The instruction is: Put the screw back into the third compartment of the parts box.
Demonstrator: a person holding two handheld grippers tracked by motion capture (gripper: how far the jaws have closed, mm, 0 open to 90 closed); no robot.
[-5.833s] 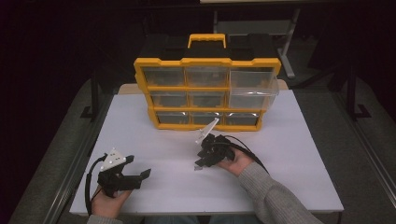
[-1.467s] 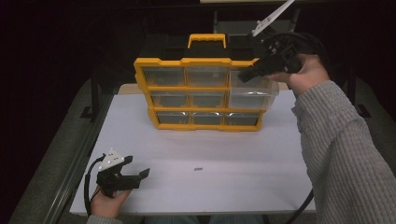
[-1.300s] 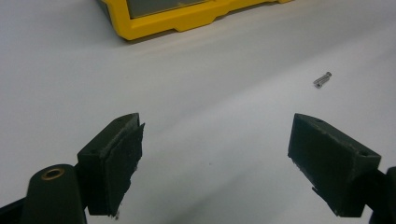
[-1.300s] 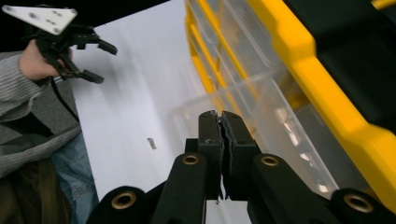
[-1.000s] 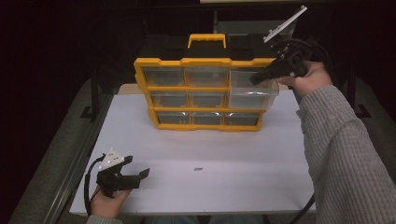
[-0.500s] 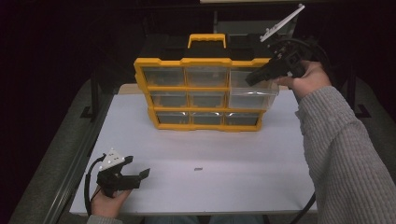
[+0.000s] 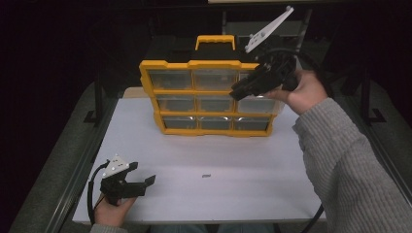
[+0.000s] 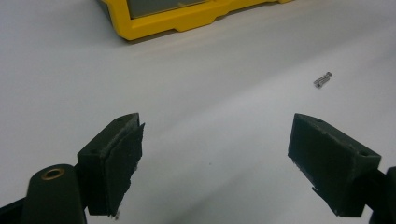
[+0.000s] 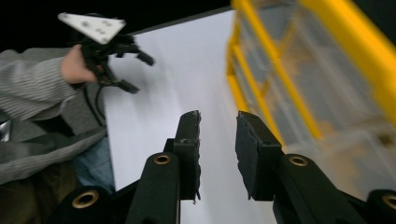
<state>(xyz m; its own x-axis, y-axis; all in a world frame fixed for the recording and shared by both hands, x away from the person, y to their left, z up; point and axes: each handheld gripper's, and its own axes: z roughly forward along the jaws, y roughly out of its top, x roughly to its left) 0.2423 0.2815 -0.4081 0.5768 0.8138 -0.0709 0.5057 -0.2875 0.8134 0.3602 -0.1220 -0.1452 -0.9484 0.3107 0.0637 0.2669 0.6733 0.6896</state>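
Jaws first: right gripper (image 7: 243, 88) has its jaws a narrow gap apart, nothing between them; left gripper (image 7: 141, 179) has its jaws wide apart and empty.

Right one is raised off the counter (image 7: 243, 155) and held up at the organizer (image 7: 214, 97), tips at the top-right drawer (image 7: 257, 77). My read: the jaws are narrowed to nip that drawer's front lip and pull it out. In the right gripper view the yellow frame (image 9: 327, 42) and the clear drawers run just to the right of the jaws, blurred, so I can't tell if a tip is touching the drawer yet. Nothing clamped.

Left one sits low at the near-left corner of the counter, hand resting. Looks parked out of the way, ready for a pick.

Screw (image 7: 206, 175) lies loose on the bare counter, in front of the organizer and well apart from it. In the left gripper view the screw (image 8: 322, 79) is ahead and to the right of the jaws, outside the gap, not touching either. It's well apart from the right jaws, which are up at the drawer.

Guess: drawer gets opened so the screw can go in.
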